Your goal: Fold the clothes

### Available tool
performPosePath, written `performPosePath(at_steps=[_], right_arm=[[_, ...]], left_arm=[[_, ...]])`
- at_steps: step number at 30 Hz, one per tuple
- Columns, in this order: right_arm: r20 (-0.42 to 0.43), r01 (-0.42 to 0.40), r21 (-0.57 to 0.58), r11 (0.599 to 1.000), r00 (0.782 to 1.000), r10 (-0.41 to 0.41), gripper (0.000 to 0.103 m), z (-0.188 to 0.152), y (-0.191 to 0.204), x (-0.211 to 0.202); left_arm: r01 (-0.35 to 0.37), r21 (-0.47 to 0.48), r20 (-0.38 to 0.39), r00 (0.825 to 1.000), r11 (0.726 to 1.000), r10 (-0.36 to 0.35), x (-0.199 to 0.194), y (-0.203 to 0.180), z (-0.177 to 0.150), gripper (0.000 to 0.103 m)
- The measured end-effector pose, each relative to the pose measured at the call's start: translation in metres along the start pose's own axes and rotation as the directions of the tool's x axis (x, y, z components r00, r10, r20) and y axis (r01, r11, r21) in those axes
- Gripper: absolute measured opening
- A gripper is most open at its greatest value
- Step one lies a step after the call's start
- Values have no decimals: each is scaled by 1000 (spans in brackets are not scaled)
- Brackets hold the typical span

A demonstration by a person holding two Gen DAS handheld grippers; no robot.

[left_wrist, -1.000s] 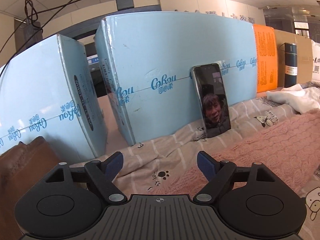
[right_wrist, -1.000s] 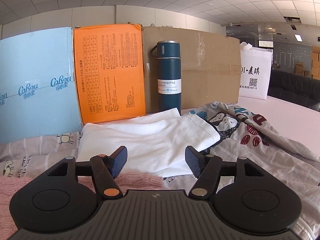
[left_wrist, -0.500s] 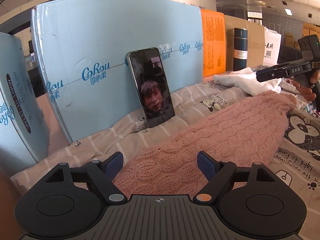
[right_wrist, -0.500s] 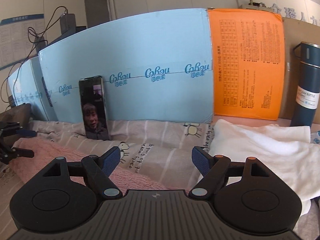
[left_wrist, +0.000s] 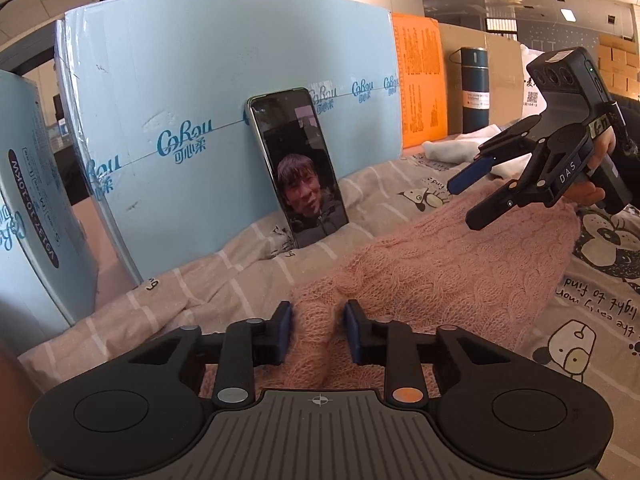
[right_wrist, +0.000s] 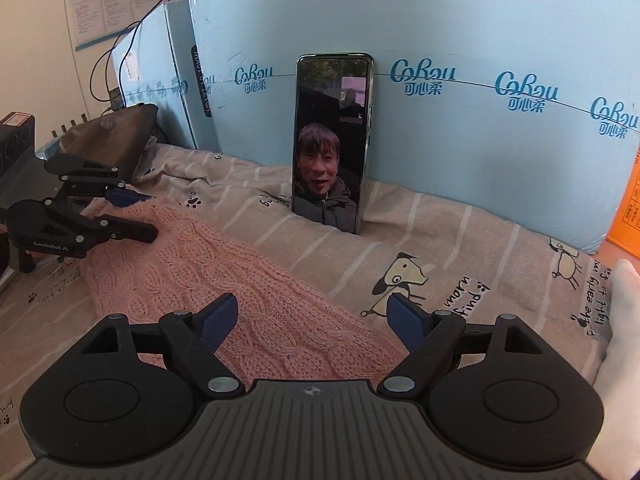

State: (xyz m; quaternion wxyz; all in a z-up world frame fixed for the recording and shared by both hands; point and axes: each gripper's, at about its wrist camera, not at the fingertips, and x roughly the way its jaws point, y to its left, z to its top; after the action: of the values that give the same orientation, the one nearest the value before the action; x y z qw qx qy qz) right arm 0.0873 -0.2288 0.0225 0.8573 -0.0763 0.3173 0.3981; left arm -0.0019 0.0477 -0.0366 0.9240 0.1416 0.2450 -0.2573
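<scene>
On my left, my left gripper [left_wrist: 318,330] has just been closing, and its blue pads [left_wrist: 285,332] now pinch a bunched fold at the near end of the pink knitted sweater [left_wrist: 440,276]. The sweater lies spread across a printed bedsheet [left_wrist: 240,280] with cartoon dogs on it, stretching away from that grip toward my other hand. Behind it, near the middle, a phone [left_wrist: 298,166] leans upright against a light blue box [left_wrist: 200,120], its screen lit. Further right stand an orange box [left_wrist: 420,84] and a dark flask [left_wrist: 475,88], with a white garment [left_wrist: 456,146] lying in front of them. On the right, my right gripper [right_wrist: 310,318] has just been opening; its jaws stand wide apart above the far end of the sweater, the knit lying below the gap, neither pad pressing on it. A hand [left_wrist: 600,160] grips its handle.
</scene>
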Motion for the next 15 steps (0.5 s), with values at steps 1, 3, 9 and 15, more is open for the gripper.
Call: performPosePath(at_steps=[1, 3, 9, 15], right_arm=[[-6, -9, -11, 1000, 1000, 9, 81, 2, 2, 4], [-13, -24, -27, 999, 1000, 23, 81, 5, 5, 11], [19, -113, -113, 987, 993, 115, 81, 11, 27, 7], [13, -127, -194, 973, 991, 132, 80, 15, 43, 2]], left_arm=[[-2, 6, 12, 1000, 1000, 2, -3, -1, -1, 18], [1, 13, 38, 999, 1000, -1, -11, -3, -1, 16], [32, 69, 135, 990, 997, -41, -48, -25, -5, 15], [81, 98, 177, 979, 992, -98, -70, -43, -12, 15]])
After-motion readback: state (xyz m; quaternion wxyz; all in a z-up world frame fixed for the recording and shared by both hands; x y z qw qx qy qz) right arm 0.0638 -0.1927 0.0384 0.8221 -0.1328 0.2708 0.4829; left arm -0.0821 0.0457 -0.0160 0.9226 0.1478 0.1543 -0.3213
